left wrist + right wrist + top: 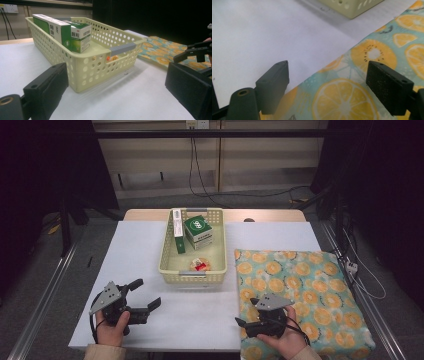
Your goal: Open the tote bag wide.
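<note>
Basket (167,266) holding 2 boxes (198,231) stands beside cloth (320,285).

Bare table (140,265) left of basket (218,254); cloth (320,290) right.

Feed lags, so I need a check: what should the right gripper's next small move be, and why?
Probably lower the right gripper onto the fruit-print cloth's near-left edge and close. Its jaws stand open, straddling that edge where cloth meets the white table, with nothing between them.
</note>
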A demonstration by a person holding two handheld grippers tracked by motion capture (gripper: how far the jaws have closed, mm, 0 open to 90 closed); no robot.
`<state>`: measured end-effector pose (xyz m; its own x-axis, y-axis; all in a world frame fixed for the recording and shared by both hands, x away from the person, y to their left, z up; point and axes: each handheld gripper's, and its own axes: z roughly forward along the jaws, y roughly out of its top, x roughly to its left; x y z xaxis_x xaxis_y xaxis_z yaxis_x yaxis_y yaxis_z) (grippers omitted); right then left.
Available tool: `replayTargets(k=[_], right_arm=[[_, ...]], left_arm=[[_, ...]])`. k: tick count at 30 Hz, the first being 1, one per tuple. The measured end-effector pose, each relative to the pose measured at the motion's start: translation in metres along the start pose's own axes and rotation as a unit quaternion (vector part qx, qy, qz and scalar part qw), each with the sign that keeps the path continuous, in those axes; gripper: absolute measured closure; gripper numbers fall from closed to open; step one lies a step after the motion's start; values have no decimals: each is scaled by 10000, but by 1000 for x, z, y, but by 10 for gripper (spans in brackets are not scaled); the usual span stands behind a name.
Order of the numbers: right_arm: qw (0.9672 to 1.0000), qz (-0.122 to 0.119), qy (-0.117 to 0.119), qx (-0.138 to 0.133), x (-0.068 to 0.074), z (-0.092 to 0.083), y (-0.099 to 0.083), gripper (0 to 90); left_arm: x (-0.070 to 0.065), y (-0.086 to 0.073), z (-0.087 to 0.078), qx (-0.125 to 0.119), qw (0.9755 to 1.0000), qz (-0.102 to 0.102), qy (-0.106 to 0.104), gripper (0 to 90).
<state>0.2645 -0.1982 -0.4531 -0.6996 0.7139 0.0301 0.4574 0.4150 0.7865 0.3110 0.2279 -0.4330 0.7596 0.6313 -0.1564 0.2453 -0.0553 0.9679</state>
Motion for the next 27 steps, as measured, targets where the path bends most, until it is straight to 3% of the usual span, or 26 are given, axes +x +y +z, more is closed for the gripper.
replayTargets(k=[6, 14, 27], right_arm=[[9992, -92, 60, 374, 0, 5, -5, 261], [9991, -81, 57, 411, 0, 5, -5, 313], [9988, -63, 117, 464, 0, 2, -3, 524]], left_arm=[[0, 0, 0, -1, 10000, -16, -1, 50], [0, 0, 0, -22, 10000, -20, 12, 50], [-1, 0, 1, -44, 10000, -1, -16, 49]])
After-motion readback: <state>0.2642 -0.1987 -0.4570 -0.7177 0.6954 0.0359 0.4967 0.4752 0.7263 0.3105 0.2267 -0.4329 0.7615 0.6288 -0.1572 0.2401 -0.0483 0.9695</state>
